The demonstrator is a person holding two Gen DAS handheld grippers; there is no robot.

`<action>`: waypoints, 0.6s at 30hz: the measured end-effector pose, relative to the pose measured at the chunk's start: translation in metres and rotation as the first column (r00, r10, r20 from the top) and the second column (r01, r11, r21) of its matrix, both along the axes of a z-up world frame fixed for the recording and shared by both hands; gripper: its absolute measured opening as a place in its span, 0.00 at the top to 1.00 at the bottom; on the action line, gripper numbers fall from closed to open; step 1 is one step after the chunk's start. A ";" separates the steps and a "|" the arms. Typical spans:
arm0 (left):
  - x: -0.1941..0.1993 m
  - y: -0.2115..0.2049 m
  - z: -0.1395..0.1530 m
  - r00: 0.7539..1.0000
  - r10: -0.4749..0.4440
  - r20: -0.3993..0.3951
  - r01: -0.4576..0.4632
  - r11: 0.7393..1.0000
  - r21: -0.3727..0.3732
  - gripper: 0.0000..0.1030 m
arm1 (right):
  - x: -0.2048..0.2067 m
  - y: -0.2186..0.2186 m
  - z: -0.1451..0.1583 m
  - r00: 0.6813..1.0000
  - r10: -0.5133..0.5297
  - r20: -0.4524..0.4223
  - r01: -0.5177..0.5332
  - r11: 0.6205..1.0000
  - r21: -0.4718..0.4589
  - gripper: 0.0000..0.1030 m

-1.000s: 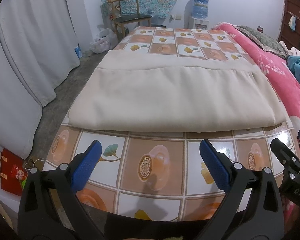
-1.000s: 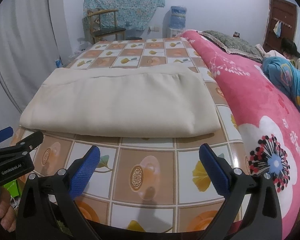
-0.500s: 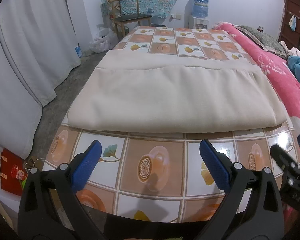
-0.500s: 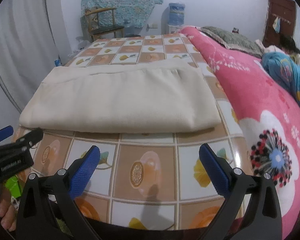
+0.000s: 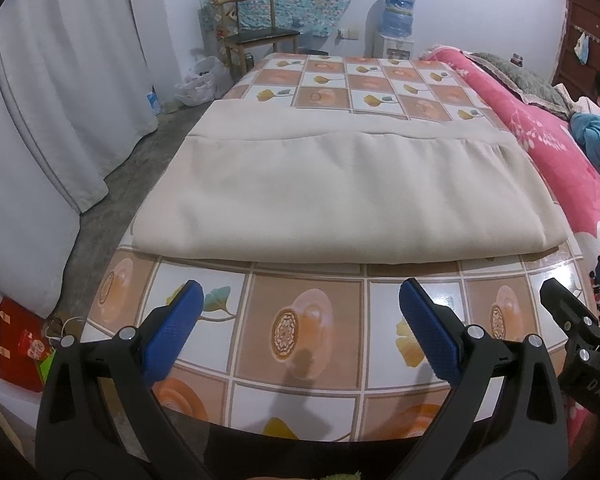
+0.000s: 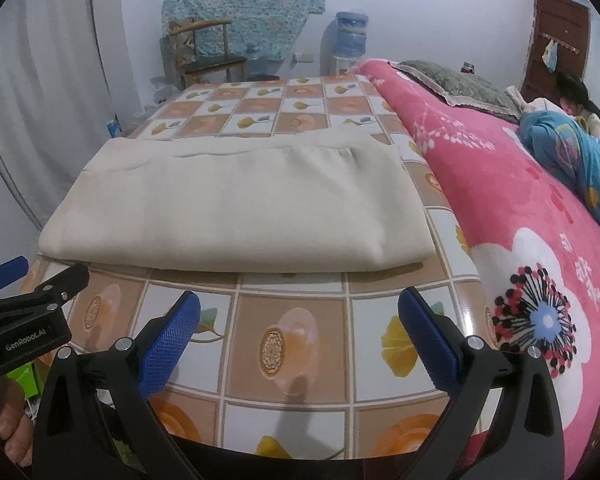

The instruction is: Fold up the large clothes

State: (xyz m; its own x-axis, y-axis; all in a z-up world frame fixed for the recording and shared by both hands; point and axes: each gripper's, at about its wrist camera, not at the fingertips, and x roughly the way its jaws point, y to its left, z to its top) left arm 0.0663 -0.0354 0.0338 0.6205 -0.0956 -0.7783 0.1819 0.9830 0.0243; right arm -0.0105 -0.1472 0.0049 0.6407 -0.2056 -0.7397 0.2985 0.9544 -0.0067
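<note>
With my left tongs (image 5: 300, 320) and right tongs (image 6: 298, 326) both spread apart and empty above the table (image 5: 300, 360), I judge that pinching only the top layer of the folded beige cloth (image 5: 340, 200) lying flat mid-table would drag it askew.

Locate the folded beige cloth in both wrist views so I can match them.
Left wrist: the folded beige cloth fills the middle of the picture, spanning most of the tiled tablecloth, beyond the open left gripper.
Right wrist: the cloth sits centre-left, its right edge near the pink floral blanket, beyond the open right gripper.
Shared landmark: the blue water bottle on a dispenser at the far wall.
</note>
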 end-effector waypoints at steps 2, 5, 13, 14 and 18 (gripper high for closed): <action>0.000 0.001 0.000 1.000 0.001 0.000 -0.001 1.000 0.000 0.08 | 0.000 0.001 0.001 1.000 0.004 -0.001 -0.004 1.000 -0.006 0.06; 0.001 0.002 0.001 1.000 0.004 -0.002 -0.004 1.000 -0.004 0.08 | 0.000 0.002 0.001 1.000 0.001 0.001 -0.001 1.000 -0.006 0.06; 0.001 0.003 0.000 1.000 0.004 -0.003 -0.004 1.000 -0.003 0.08 | 0.001 0.002 0.002 1.000 0.002 0.000 -0.002 1.000 -0.008 0.06; 0.001 0.004 0.001 1.000 0.004 -0.004 -0.004 1.000 -0.003 0.08 | 0.001 0.002 0.002 1.000 0.002 0.000 -0.002 1.000 -0.007 0.06; 0.001 0.004 0.001 1.000 0.003 -0.003 -0.003 1.000 -0.002 0.08 | 0.001 0.003 0.002 1.000 0.001 0.000 -0.001 1.000 -0.008 0.06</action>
